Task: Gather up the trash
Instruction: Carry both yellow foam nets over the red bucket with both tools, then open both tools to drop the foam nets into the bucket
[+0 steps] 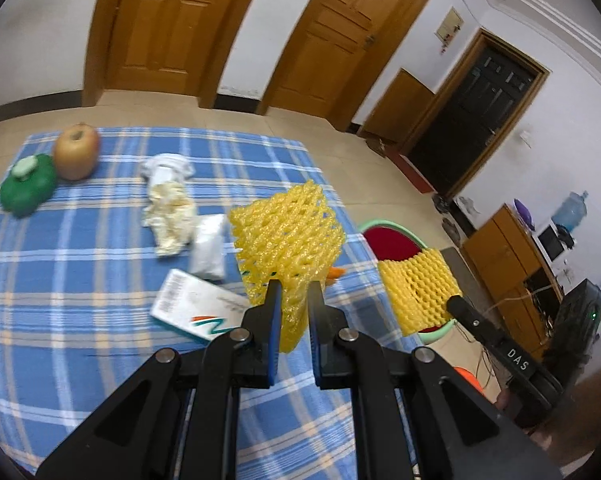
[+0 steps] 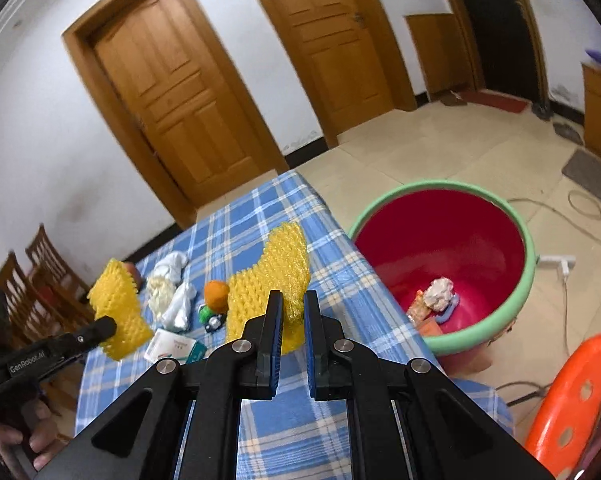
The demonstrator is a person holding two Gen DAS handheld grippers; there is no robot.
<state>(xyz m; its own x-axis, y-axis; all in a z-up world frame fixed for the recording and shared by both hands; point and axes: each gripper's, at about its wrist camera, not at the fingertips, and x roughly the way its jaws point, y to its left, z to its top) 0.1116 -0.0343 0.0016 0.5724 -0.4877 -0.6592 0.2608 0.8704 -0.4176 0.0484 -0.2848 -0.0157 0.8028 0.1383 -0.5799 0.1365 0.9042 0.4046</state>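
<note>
My left gripper (image 1: 294, 286) is shut on a yellow foam fruit net (image 1: 286, 236) and holds it above the blue plaid tablecloth (image 1: 80, 280). My right gripper (image 2: 288, 300) is shut on a second yellow foam net (image 2: 268, 276), near the table's right edge; that net also shows in the left wrist view (image 1: 416, 288). The left gripper's net shows in the right wrist view (image 2: 118, 314). The red bin with a green rim (image 2: 528, 280) stands on the floor right of the table and holds some trash. On the cloth lie crumpled tissues (image 1: 168, 208), a white plastic bag (image 1: 208, 248) and a white carton (image 1: 192, 306).
A brown apple (image 1: 76, 152) and a green lidded pot (image 1: 28, 186) sit at the table's far left. An orange fruit (image 2: 216, 294) and a small green toy (image 2: 210, 316) lie mid-table. An orange stool (image 2: 576, 392) stands at the right. Wooden chairs (image 2: 32, 280) stand behind the table.
</note>
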